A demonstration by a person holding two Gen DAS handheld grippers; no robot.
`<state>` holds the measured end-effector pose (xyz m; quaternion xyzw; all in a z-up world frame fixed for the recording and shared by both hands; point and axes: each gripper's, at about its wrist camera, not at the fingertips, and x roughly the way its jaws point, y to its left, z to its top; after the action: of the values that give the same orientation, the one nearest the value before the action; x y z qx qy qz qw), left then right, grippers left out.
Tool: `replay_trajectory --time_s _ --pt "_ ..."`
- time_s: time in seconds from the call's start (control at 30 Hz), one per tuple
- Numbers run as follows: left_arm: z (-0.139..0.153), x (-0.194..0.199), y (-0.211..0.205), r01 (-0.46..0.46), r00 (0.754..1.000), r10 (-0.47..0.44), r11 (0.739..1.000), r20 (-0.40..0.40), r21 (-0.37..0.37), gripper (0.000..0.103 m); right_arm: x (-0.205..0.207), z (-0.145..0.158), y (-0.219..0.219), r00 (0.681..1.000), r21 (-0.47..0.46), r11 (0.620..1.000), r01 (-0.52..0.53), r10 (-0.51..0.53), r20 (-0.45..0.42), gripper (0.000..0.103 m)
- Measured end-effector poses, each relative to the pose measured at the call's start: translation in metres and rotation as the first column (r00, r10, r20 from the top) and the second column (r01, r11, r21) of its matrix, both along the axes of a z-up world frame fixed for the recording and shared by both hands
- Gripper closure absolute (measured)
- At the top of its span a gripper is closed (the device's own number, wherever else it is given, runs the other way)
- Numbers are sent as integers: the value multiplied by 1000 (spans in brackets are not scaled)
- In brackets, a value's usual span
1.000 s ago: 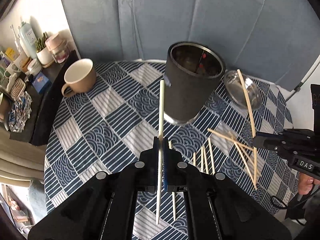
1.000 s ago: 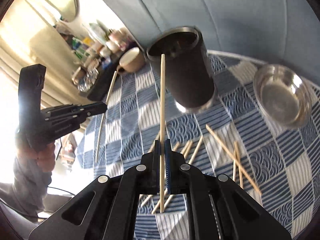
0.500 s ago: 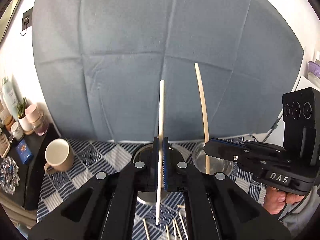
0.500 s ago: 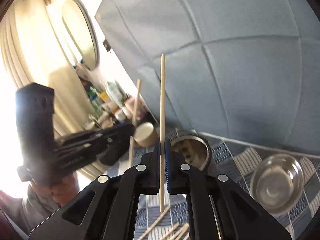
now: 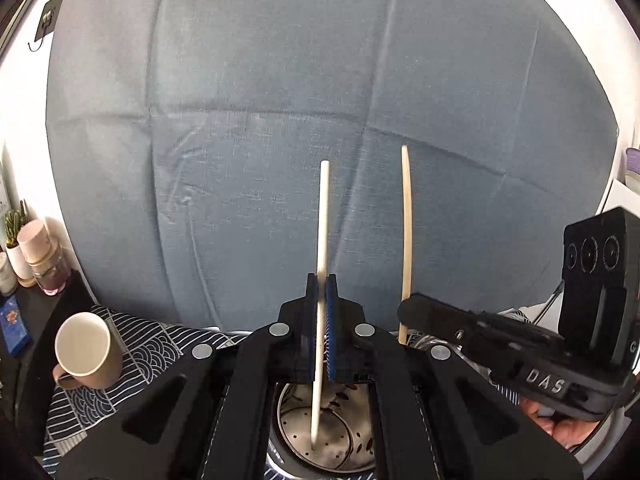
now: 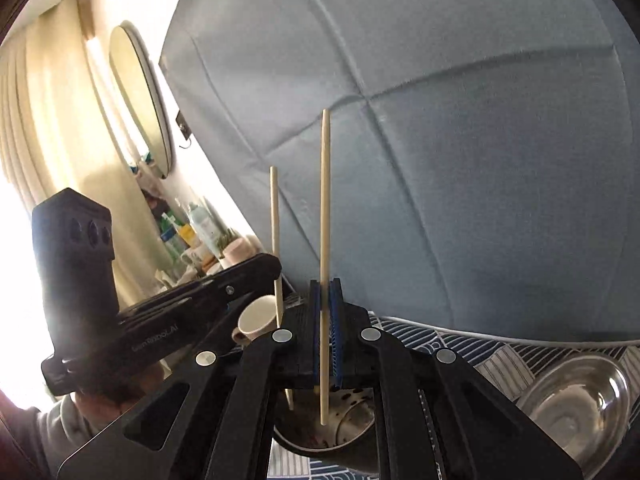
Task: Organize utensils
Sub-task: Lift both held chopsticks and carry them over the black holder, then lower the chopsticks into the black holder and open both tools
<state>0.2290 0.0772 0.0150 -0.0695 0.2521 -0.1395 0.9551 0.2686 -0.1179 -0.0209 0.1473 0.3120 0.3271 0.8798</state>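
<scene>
My left gripper (image 5: 321,280) is shut on a pale chopstick (image 5: 323,216) held upright, its lower tip inside the black metal holder (image 5: 320,436) right below. My right gripper (image 6: 325,286) is shut on a wooden chopstick (image 6: 325,192), also upright, its lower end over the holder's open mouth (image 6: 340,424). Each gripper shows in the other's view: the right one (image 5: 408,308) close on my right with its chopstick (image 5: 407,232), the left one (image 6: 276,264) close on the left with its chopstick (image 6: 274,216).
A beige mug (image 5: 86,350) stands on the blue patterned tablecloth (image 5: 152,352) at the left. A steel bowl (image 6: 576,404) sits right of the holder. A blue fabric backdrop (image 5: 280,120) stands behind. Bottles and jars crowd a dark shelf (image 5: 24,264) at far left.
Both grippers have tilted from looking down at the table to level, turning their chopsticks upright. They have come over the holder, and the sticks' lower ends have dropped into its mouth.
</scene>
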Motion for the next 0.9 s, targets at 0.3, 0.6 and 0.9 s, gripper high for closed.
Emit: replay_trajectory --time_s 0.3,0.6,0.9 --pt "-27 -15 7 2 999 -3 1000 -39 -18 100 -10 -29 12 999 -46 998 -31 29 -41 98" --pt "-30 -25 8 5 999 -7 999 -42 -41 102 -19 -33 13 998 -74 996 -42 39 -49 98" --pt "-24 -37 14 -14 999 13 1000 -38 -28 102 -26 -19 0 999 -76 997 -15 12 -42 94"
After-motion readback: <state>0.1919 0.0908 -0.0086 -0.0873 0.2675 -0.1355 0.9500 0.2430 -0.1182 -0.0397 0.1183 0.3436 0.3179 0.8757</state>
